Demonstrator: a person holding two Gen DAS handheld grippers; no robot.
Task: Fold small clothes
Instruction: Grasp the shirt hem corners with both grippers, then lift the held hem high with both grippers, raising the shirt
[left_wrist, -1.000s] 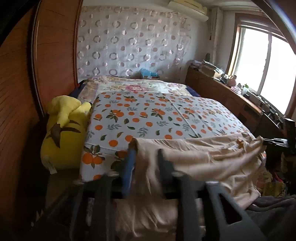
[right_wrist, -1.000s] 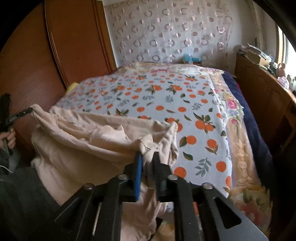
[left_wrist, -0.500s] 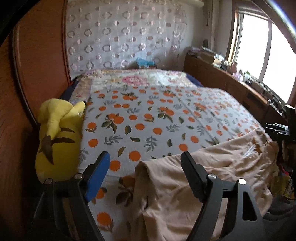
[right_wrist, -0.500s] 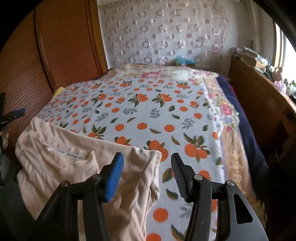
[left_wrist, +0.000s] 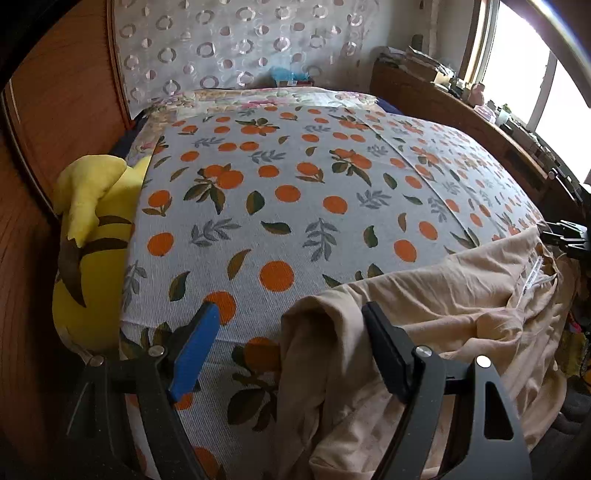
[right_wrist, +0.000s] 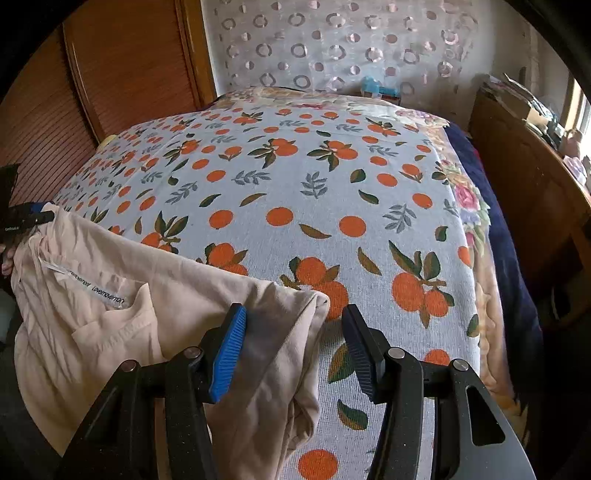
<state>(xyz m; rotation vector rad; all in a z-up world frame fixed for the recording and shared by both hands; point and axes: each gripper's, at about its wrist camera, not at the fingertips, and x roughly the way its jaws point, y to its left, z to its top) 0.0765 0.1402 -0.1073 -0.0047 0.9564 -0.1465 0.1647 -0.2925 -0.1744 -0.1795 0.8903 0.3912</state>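
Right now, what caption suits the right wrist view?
Open right gripper over a beige garment draped on the orange-print bedspread.

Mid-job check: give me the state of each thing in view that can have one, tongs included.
Beige garment: released, rumpled, lying at the bed's near edge, part hanging over.
Left tongs: open, jaws have just been opening, garment corner between them, not pinched.
Right tongs: open, just opened, astride the other corner.
Orange-print bedspread: spread flat.

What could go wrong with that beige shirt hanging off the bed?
1. Much of the beige garment hangs over the bed edge, and both the left gripper and right gripper have just opened with nothing pinched, so it might slide off.
2. Its corners lie bunched, so a fold may come out crooked.
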